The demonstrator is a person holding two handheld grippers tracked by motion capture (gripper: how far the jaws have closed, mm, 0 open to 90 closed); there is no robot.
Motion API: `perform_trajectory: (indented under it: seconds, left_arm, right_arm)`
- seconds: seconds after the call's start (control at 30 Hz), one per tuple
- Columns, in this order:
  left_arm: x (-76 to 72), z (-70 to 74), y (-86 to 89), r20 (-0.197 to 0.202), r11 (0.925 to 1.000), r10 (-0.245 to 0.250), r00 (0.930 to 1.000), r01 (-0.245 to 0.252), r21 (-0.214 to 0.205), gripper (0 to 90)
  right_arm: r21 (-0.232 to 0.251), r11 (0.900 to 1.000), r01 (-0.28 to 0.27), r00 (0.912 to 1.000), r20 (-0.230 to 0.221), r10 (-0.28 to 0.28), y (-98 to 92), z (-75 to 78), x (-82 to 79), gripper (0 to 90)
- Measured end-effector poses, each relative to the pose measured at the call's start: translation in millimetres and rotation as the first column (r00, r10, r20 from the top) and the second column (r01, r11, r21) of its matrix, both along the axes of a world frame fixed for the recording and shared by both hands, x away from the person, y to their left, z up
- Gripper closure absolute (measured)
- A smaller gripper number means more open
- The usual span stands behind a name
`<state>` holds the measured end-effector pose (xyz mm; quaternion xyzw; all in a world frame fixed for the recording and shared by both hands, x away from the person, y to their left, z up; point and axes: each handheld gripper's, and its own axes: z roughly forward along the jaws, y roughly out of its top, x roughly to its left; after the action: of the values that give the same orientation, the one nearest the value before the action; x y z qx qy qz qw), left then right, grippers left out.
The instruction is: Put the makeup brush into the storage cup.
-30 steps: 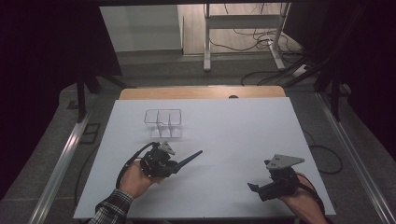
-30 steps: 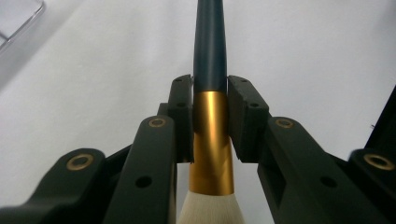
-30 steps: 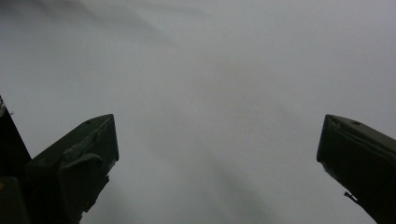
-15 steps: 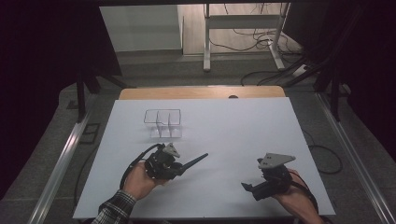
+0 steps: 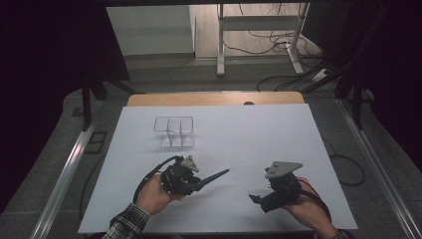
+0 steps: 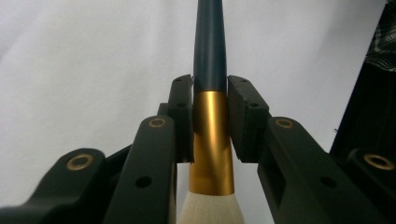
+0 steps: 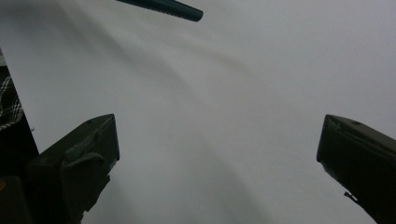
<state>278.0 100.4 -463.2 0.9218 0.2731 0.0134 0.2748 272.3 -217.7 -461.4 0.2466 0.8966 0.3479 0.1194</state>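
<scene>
Left gripper (image 6: 209, 116) clamped shut on a makeup brush (image 6: 209, 70) with dark teal tapered handle, gold metal ferrule and white bristles; ferrule and bristles seen from the left gripper view, pads (image 6: 183, 112) pressed against the ferrule. From the high view, just a dark thin handle (image 5: 213, 177) jutting out beyond the left gripper (image 5: 199, 183), long axis aimed toward the right gripper (image 5: 255, 199), tip slightly raised. Right gripper (image 7: 217, 154) wide open over white table (image 7: 233, 93), nothing between the jaws, handle tip (image 7: 187, 11) ahead of it. Clear divided box (image 5: 173, 130) farther off beyond the left gripper.
</scene>
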Motion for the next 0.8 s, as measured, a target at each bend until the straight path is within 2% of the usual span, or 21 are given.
perform_trajectory:
  seconds: [0.33, 0.8]
  left_arm:
    - [-0.7, 1.2, -5.3, -0.011, 0.9991, -0.043, 0.9990, 0.044, 0.002, 73.3]
    - [-2.8, 3.1, -12.0, -0.019, 0.9965, -0.083, 0.9964, 0.082, -0.010, 73.3]
  right_arm:
    - [-0.047, 0.9980, -0.041, 0.9990, 0.018, 0.042, 20.8, -0.9, 2.9, 0.0]
    - [-0.076, 0.9933, -0.087, 0.9962, -0.003, 0.087, 40.0, -2.7, 6.8, 0.0]
